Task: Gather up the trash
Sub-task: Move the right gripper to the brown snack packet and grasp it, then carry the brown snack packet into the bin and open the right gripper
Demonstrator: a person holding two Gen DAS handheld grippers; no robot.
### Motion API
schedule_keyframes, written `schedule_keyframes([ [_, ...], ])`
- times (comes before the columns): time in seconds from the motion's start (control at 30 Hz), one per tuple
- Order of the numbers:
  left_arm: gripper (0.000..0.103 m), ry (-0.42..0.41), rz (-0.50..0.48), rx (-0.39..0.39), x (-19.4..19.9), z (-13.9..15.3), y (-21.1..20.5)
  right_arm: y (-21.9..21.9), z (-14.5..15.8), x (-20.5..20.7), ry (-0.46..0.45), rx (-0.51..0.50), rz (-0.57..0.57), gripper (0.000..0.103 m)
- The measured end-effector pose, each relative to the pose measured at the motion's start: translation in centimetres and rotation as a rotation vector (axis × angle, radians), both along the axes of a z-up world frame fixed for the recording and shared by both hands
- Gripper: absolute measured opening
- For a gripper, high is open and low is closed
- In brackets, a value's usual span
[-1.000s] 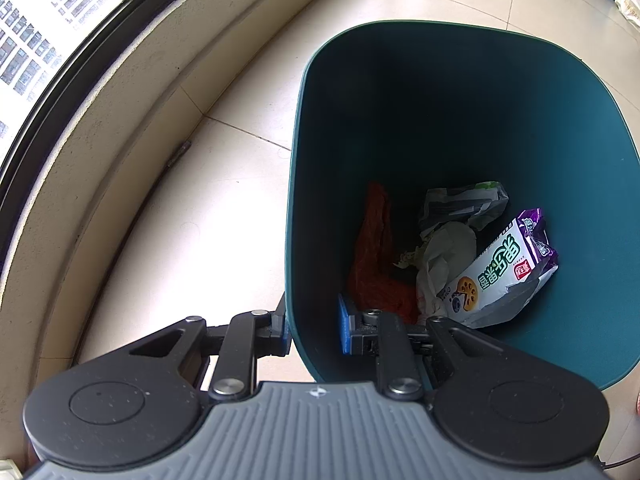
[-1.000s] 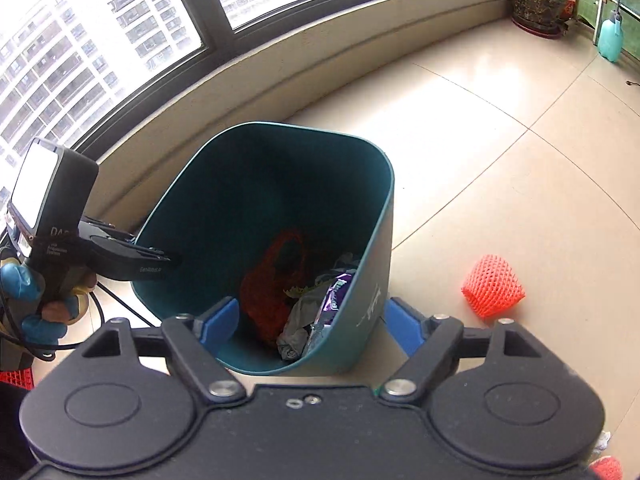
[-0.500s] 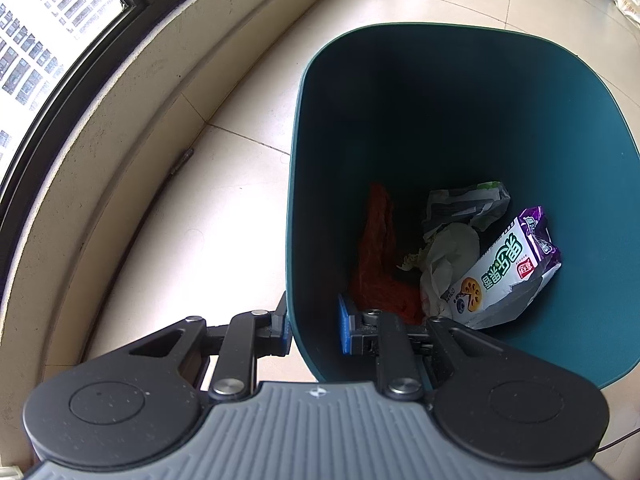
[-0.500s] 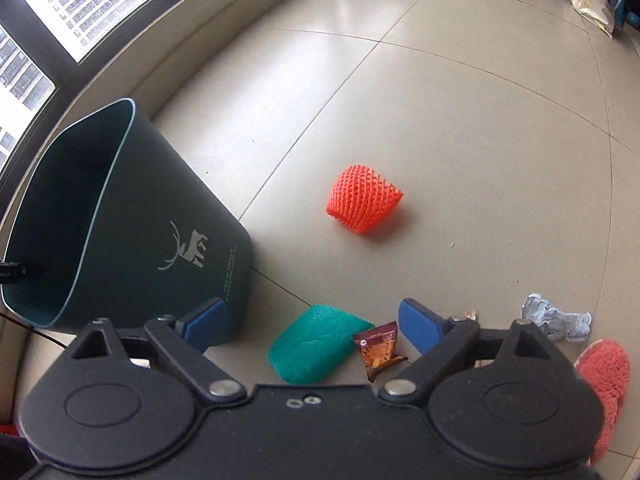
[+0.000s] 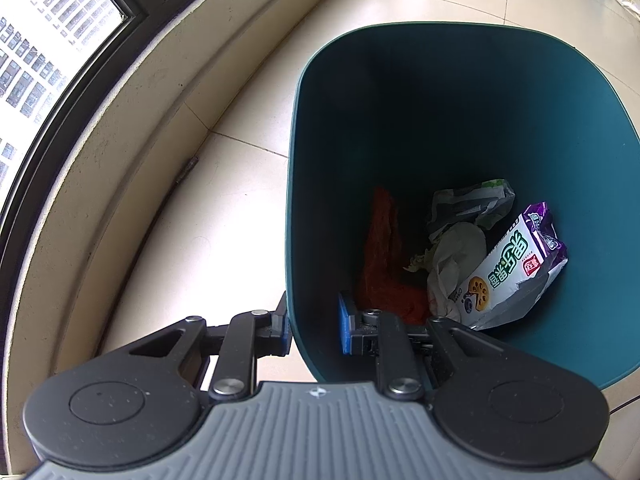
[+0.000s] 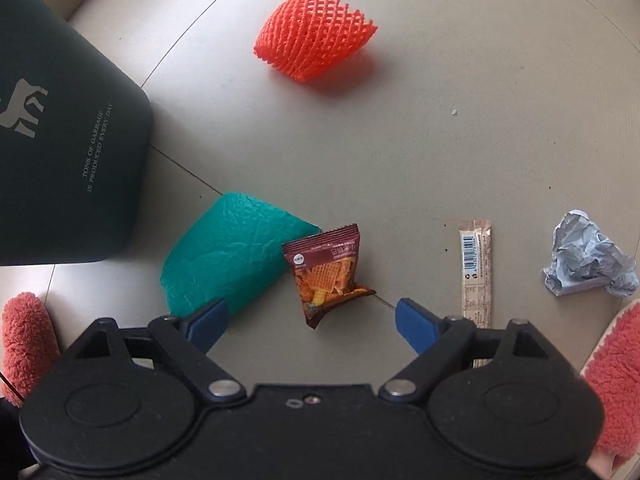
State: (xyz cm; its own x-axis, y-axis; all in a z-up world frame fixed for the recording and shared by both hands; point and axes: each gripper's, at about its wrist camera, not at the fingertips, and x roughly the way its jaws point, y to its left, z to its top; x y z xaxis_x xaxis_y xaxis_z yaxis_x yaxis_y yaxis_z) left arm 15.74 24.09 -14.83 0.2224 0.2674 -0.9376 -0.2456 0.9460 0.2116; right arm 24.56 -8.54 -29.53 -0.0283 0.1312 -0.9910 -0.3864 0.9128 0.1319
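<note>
A home, most likely a high-rise flat. Pale glossy floor tiles [image 5: 248, 92] are laid right up to a curved beige window sill [image 5: 120, 128], and apartment towers are seen through the dark-framed window [image 5: 52, 20] at the upper left of the left wrist view. Fluffy pink slippers [image 6: 616, 384] are caught at the lower corners of the right wrist view (very much indoor footwear), beside a teal household waste bin [image 6: 60, 184] printed with a deer logo.

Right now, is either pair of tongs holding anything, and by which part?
The left tongs grip the bin by its near rim, one finger inside, one outside. The right tongs are open and empty above the snack packet.
</note>
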Motion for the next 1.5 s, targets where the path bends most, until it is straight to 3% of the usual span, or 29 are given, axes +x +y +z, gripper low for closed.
schedule_keyframes([
  [0.3, 0.02, 0.031, 0.007, 0.012, -0.3, -0.1, 0.1, 2.2, -4.0, -0.2, -0.044, -0.099, 0.196, 0.089],
  [0.47, 0.02, 0.032, 0.007, 0.017, -0.1, 0.1, -0.2, 1.9, -4.2, -0.2, -0.048, -0.083, 0.17, 0.067],
  [0.53, 0.02, 0.032, 0.002, 0.02, 0.1, 0.0, -0.9, 1.8, -4.0, -0.2, -0.057, -0.092, 0.177, 0.05],
  [0.6, 0.02, 0.031, -0.002, 0.023, 0.3, 0.0, -1.1, 1.6, -3.5, -0.4, -0.068, -0.086, 0.169, 0.041],
  [0.83, 0.02, 0.02, 0.001, 0.019, 0.6, -0.4, -1.7, 0.7, -0.6, -0.5, -0.091, -0.06, 0.124, 0.035],
  [1.07, 0.02, 0.01, 0.004, 0.007, 0.4, -0.1, -1.4, 1.8, 6.9, -0.5, -0.13, 0.029, 0.116, 0.034],
  [1.2, 0.02, 0.009, 0.007, 0.009, 0.4, 0.1, -1.3, 3.5, 13.0, -1.0, -0.17, 0.108, 0.117, 0.034],
  [1.5, 0.02, 0.001, 0.023, -0.023, 0.4, 0.5, -0.7, 8.6, 24.9, -1.7, -0.256, 0.379, 0.187, 0.034],
])
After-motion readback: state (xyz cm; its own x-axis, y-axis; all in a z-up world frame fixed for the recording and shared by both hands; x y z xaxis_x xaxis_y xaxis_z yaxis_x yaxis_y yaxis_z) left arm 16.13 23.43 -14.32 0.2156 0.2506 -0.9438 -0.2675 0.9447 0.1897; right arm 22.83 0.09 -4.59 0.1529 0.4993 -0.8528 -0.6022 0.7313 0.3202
